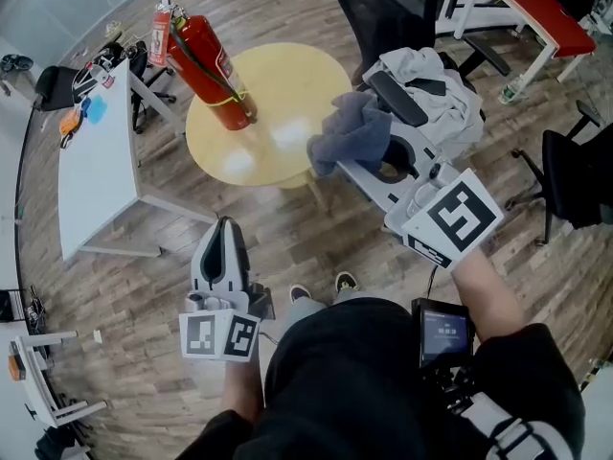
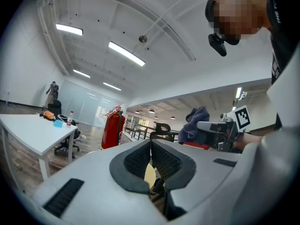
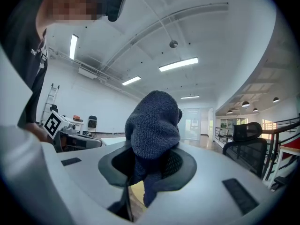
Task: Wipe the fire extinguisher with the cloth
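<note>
Plainly, the main hazard is tipping: the fire extinguisher [image 1: 206, 65] is standing upright toward the left side of the round yellow tabletop [image 1: 287, 94] with nothing bracing it. A firm sideways wipe high on the cylinder would probably be pushing it over or skating it toward the rim. The black hose [image 1: 204, 62] and the hanging tag [image 1: 159, 34] near the top are also looking likely to snag the fabric. A second worry is the cloth [image 1: 352, 130] itself. It is being pinched only at a bunched fold, so dragging it hard against the metal could be pulling it free.

The right tongs [image 1: 347, 166] are gripping that cloth, hovering over the tabletop's right edge and well apart from the extinguisher. In the right gripper view the tongs [image 3: 150, 165] are closing on the dark grey-blue cloth [image 3: 154, 130], which is bulging up above the pads and trailing down between them.

The left tongs [image 1: 223, 233] are hanging lower, over the wooden floor [image 1: 316, 247] in front of the tabletop. Their own view is showing the tongs [image 2: 151, 156] pressed together with nothing between them, so they are not steadying anything.
</note>
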`<action>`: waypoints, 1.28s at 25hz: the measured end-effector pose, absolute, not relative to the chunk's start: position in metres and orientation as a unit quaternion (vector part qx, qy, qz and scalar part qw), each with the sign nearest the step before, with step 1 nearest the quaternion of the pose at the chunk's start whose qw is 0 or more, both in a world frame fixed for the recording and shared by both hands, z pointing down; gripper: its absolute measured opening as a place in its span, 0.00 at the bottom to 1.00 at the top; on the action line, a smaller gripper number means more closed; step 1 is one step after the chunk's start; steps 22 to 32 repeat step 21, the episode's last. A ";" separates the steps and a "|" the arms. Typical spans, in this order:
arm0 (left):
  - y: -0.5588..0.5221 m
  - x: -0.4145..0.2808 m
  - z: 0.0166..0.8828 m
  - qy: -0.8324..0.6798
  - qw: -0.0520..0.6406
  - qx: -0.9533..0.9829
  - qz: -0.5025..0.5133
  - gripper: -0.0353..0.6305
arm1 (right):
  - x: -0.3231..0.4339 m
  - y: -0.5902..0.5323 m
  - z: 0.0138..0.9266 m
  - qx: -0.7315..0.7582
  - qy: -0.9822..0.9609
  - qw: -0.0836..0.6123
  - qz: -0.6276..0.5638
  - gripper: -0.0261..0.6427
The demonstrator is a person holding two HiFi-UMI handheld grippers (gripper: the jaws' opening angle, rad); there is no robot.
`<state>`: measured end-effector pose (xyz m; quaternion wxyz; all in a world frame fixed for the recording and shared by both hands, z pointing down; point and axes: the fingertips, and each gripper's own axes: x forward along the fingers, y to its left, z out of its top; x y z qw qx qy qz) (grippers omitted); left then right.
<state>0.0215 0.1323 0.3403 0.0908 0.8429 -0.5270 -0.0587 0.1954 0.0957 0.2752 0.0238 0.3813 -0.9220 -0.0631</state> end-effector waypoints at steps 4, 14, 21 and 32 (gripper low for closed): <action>0.142 0.031 0.338 -0.524 0.090 0.844 -0.063 0.09 | 0.199 0.107 0.275 0.379 -0.923 0.026 -0.062 0.18; 0.142 0.011 0.339 -0.529 0.087 0.842 -0.057 0.09 | 0.168 0.102 0.276 0.365 -0.928 0.030 -0.070 0.18; 0.145 0.012 0.336 -0.526 0.081 0.844 -0.059 0.09 | 0.164 0.106 0.278 0.359 -0.930 0.028 -0.070 0.18; 0.145 0.012 0.336 -0.526 0.081 0.844 -0.059 0.09 | 0.164 0.106 0.278 0.359 -0.930 0.028 -0.070 0.18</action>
